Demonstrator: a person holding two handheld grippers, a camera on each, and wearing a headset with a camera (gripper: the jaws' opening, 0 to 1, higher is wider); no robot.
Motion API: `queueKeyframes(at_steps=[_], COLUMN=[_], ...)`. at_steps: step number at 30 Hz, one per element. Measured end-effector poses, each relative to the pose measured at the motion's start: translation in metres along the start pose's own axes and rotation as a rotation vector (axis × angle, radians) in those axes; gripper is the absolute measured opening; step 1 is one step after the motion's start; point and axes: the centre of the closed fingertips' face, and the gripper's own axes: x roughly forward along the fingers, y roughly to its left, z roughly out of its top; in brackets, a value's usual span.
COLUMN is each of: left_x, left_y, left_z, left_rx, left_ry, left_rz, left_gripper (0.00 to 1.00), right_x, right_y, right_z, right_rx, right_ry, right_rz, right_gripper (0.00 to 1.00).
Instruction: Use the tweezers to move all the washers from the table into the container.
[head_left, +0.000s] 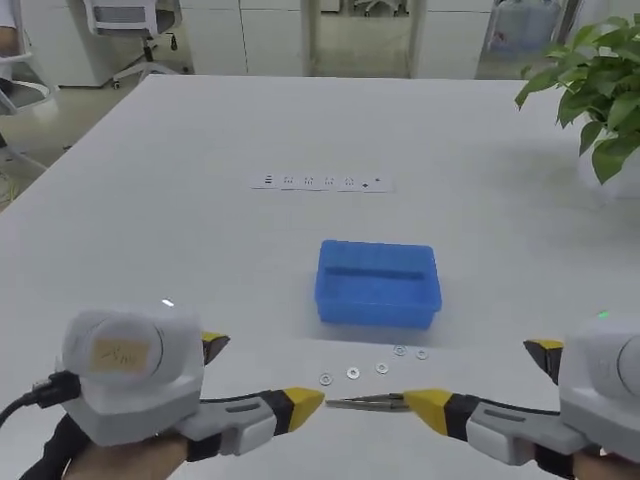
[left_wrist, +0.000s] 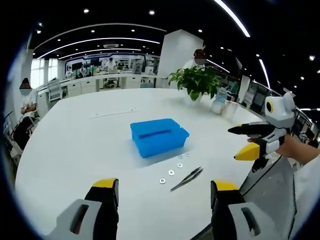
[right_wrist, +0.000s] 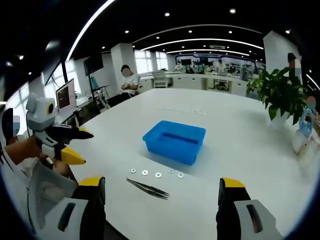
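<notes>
Left claw (head_left: 264, 372): lower left of the head view, jaws apart, empty
Right claw (head_left: 480, 374): lower right, jaws apart, empty
Tweezers (head_left: 365, 402): flat on the white surface (head_left: 200, 200), bottom centre, between the claws' yellow tips
Washers (head_left: 352, 373), five: loose row just above the tweezers
Blue container (head_left: 378, 283): frame centre, above the washers
Potted plant (head_left: 600, 90): upper right

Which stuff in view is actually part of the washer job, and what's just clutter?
Part of the job:
- tweezers, lying on the table
- five washers, loose between the tweezers and the container
- blue container

Just lying about:
- marked strip beyond the container
- leafy plant at the far right
- office chair past the table
</notes>
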Motion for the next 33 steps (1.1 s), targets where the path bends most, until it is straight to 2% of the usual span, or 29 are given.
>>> queueKeyframes(at_steps=[8, 13, 15, 18, 20, 22, 25, 29, 33], left_x=[0.014, 0.024, 0.029, 0.039, 0.045, 0.052, 0.064, 0.077, 0.088], left_y=[-0.006, -0.010, -0.013, -0.015, -0.018, -0.020, -0.027, -0.027, -0.029], left_z=[-0.002, -0.003, -0.008, -0.011, -0.017, -0.021, -0.034, -0.042, -0.053], left_rx=[0.043, 0.061, 0.073, 0.095, 0.114, 0.154, 0.207, 0.225, 0.251], left_ry=[0.027, 0.046, 0.074, 0.095, 0.125, 0.150, 0.213, 0.249, 0.288], left_rz=[-0.034, -0.074, -0.104, -0.125, -0.151, -0.168, -0.224, -0.240, -0.259], left_gripper=[0.73, 0.65, 0.55, 0.47, 0.40, 0.32, 0.28, 0.18, 0.18], right_x=[0.000, 0.004, 0.005, 0.007, 0.008, 0.008, 0.010, 0.011, 0.012], right_y=[-0.004, -0.003, -0.003, -0.002, -0.003, -0.002, 0.000, 0.002, 0.007], right_z=[0.000, -0.007, -0.009, -0.014, -0.015, -0.015, -0.018, -0.022, -0.026], right_rx=[0.020, 0.011, 0.008, 0.005, 0.001, 0.000, 0.006, 0.010, 0.012], right_ry=[-0.002, 0.020, 0.026, 0.042, 0.045, 0.046, 0.052, 0.065, 0.081], right_rz=[-0.005, -0.004, -0.002, 0.005, 0.003, 0.007, 0.018, 0.032, 0.052], right_gripper=[0.92, 0.91, 0.89, 0.85, 0.82, 0.79, 0.74, 0.70, 0.67])
